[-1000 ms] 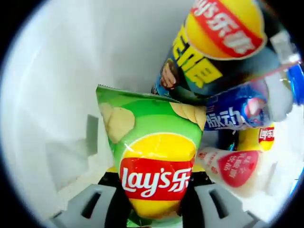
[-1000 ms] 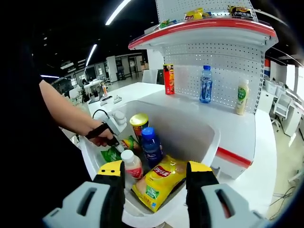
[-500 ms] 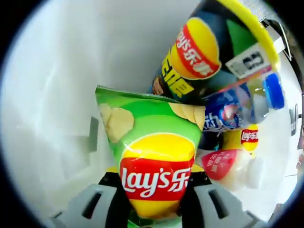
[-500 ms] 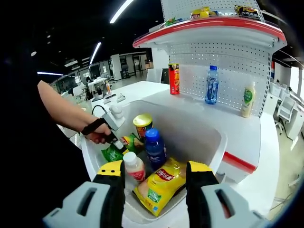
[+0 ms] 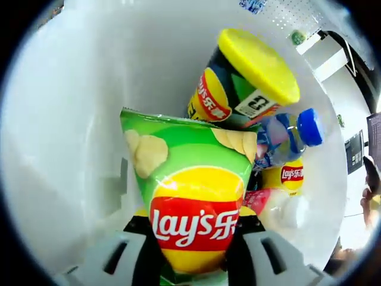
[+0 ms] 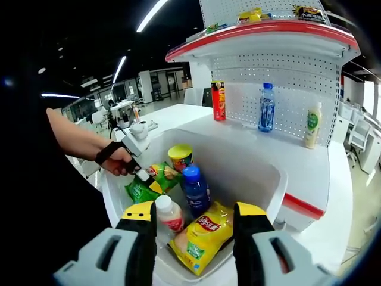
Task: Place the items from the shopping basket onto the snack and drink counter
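Observation:
My left gripper (image 5: 191, 225) is shut on a green Lay's chip bag (image 5: 190, 179), which stands upright between its jaws over the white shopping basket (image 5: 71, 119). Below and to the right lie a yellow-lidded chip can (image 5: 244, 80), a blue-capped bottle (image 5: 289, 134), a yellow Lay's bag (image 5: 290, 175) and a pink-labelled bottle (image 5: 280, 210). In the right gripper view a hand holds the left gripper (image 6: 141, 174) with the green bag (image 6: 149, 183) at the basket's (image 6: 271, 179) left side. My right gripper (image 6: 193, 235) hangs open over the near rim, empty.
The white counter (image 6: 297, 156) runs behind the basket, backed by a pegboard. On it stand a red can (image 6: 218, 100), a water bottle (image 6: 266, 107) and a pale green bottle (image 6: 309, 124). A red-edged shelf (image 6: 262, 33) with snacks hangs above.
The left gripper has risen with the green bag; the can, bottles and yellow bag now look smaller and farther below. The right gripper has barely moved.

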Available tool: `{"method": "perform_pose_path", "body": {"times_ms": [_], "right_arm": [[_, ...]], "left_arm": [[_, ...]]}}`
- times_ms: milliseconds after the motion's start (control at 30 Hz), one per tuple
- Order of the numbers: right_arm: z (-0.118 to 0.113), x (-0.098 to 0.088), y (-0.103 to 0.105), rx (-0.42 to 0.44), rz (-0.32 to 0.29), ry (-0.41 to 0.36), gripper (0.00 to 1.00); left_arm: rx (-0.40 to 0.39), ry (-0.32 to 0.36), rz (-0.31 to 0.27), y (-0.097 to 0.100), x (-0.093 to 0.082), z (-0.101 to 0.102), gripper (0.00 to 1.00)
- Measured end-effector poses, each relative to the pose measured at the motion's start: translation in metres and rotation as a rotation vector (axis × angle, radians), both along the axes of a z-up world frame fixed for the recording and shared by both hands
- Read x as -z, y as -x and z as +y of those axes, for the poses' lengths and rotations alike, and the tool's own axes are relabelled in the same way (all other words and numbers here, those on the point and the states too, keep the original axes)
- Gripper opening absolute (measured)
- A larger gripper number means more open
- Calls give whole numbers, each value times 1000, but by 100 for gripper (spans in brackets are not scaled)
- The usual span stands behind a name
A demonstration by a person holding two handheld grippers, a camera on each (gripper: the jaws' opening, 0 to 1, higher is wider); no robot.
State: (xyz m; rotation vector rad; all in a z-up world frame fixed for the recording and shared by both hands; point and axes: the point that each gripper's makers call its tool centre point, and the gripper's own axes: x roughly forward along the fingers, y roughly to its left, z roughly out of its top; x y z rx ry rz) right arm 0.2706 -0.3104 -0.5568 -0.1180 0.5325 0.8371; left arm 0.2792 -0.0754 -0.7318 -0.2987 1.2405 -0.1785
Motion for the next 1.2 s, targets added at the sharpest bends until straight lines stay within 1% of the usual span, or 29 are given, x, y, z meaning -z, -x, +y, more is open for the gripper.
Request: {"method": "perform_pose_path", "body": {"times_ms": [367,600,867,1033,1100,1133,1167,1200], "right_arm": [[3,0,-1,-4,1,6,50],[4,0,2,-18,3,15,50],[9,-4,3,-32,-5,16,50],[11,-3,4,-40,-5,19,50],[12,-3,5,-42,-4,21,50],[12,-3,5,-43,-4,23,50],[12,-3,5,-43,-4,24,50],[12,-3,5,-44,-3,26,50]], "left_arm": [[19,-5,-74,-7,-25,2,38],[4,17,-112,-10,-43,1,38],[-10,40,-155,-13,-64,3,38],[-9,45,-173,-11,-71,5,38],[-23,57,-194,-13,-77,5,38],[-22,57,-198,-13,-80,5,38],[-4,53,-195,-11,-82,4,38],[-13,67,-218,-13,-86,3,38]]}}
